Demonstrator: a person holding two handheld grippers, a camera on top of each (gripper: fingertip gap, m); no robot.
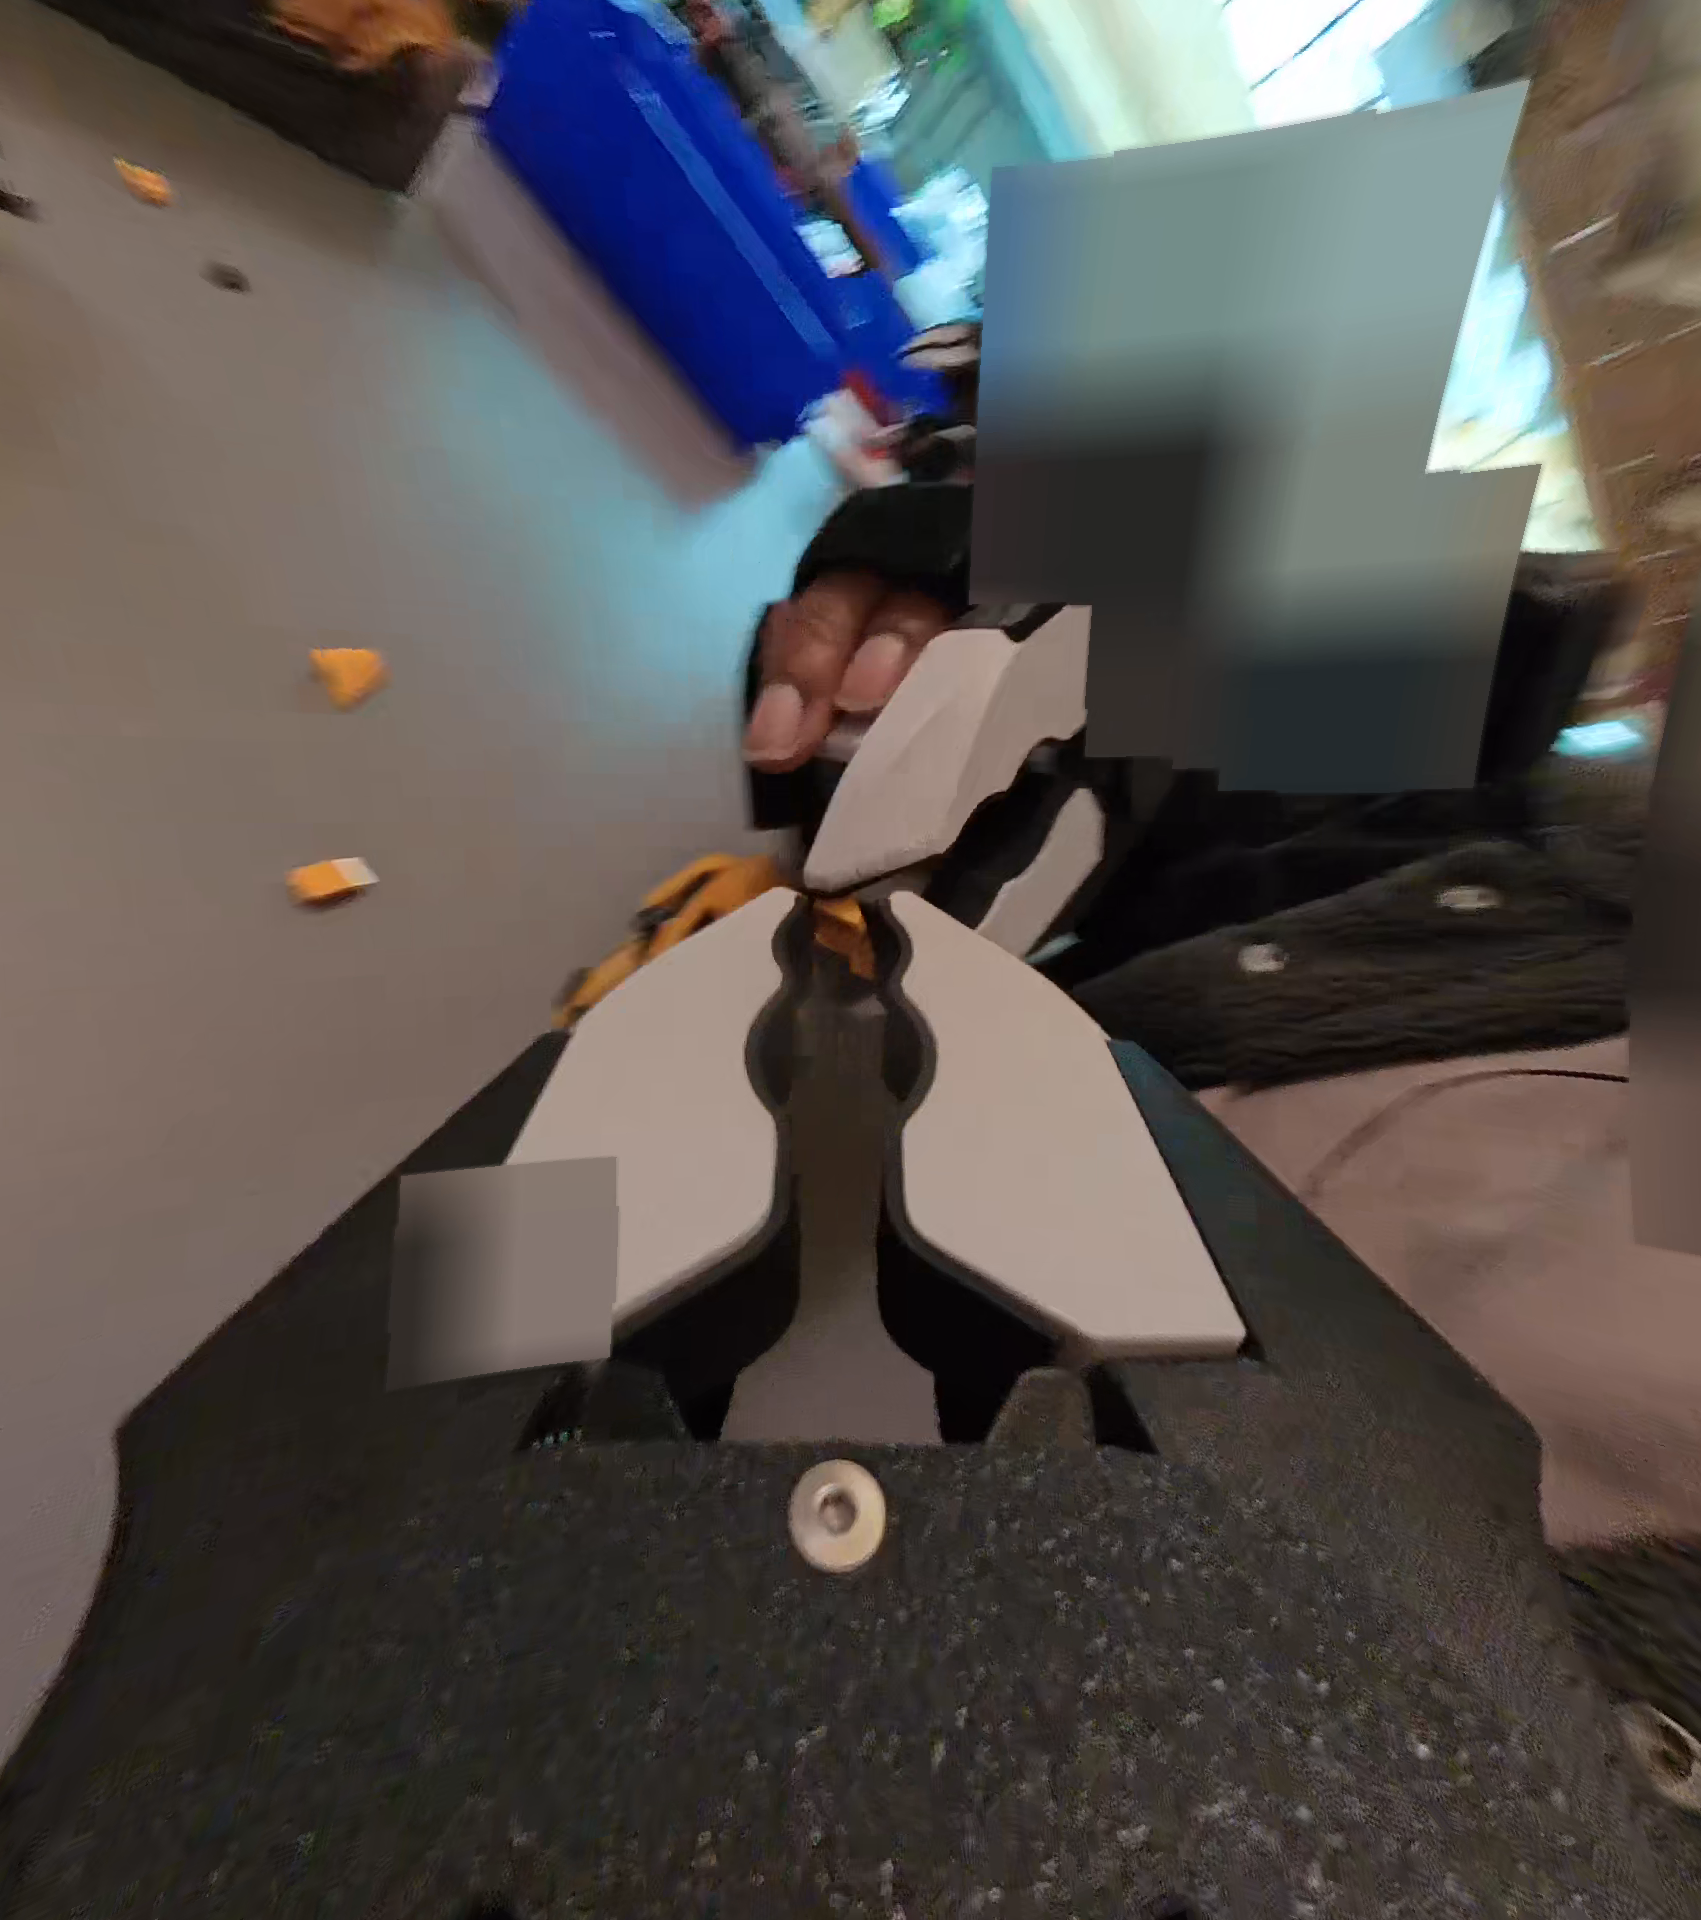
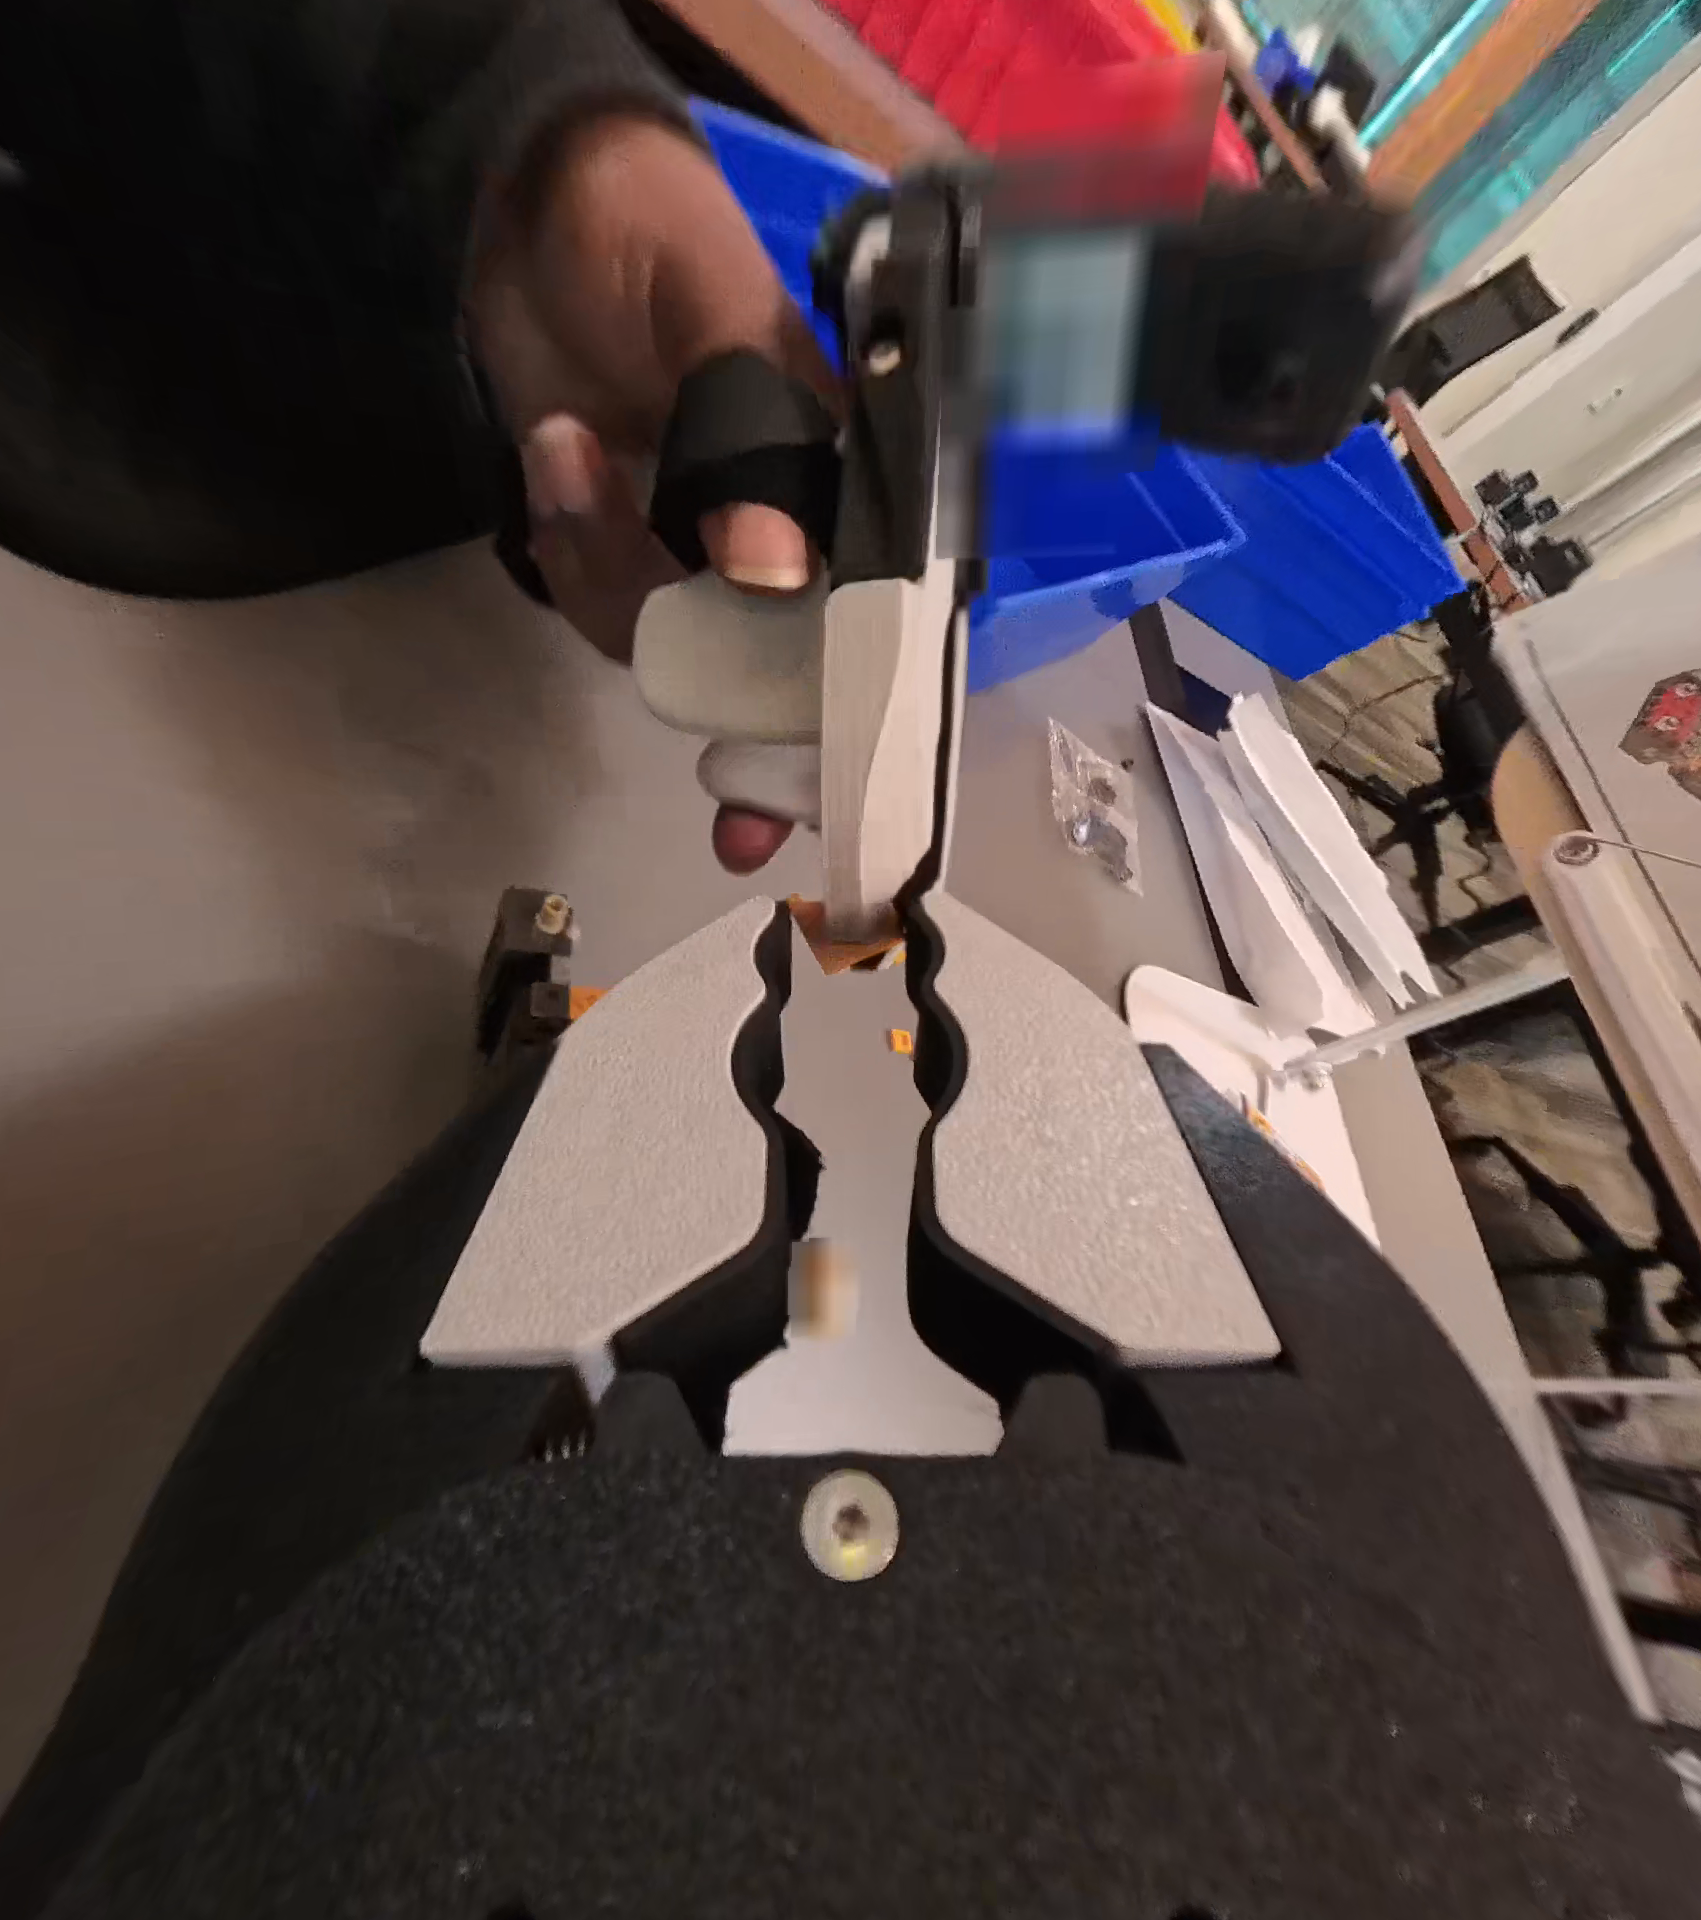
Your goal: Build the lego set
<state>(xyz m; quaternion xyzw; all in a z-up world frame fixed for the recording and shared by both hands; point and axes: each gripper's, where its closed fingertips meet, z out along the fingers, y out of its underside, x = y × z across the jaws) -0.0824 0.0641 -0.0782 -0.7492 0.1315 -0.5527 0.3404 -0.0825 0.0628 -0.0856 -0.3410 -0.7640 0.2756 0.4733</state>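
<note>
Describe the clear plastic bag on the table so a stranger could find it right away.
Start at the blue bins along the grey table. Just before them, left of the white papers, lies the clear plastic bag. It alone is see-through, with small dark parts inside.

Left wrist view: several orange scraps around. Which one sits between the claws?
The orange scrap at the claw tips, where both claws meet; both seem to pinch it. The other two scraps lie loose on the grey table, far left of the claws.
</note>
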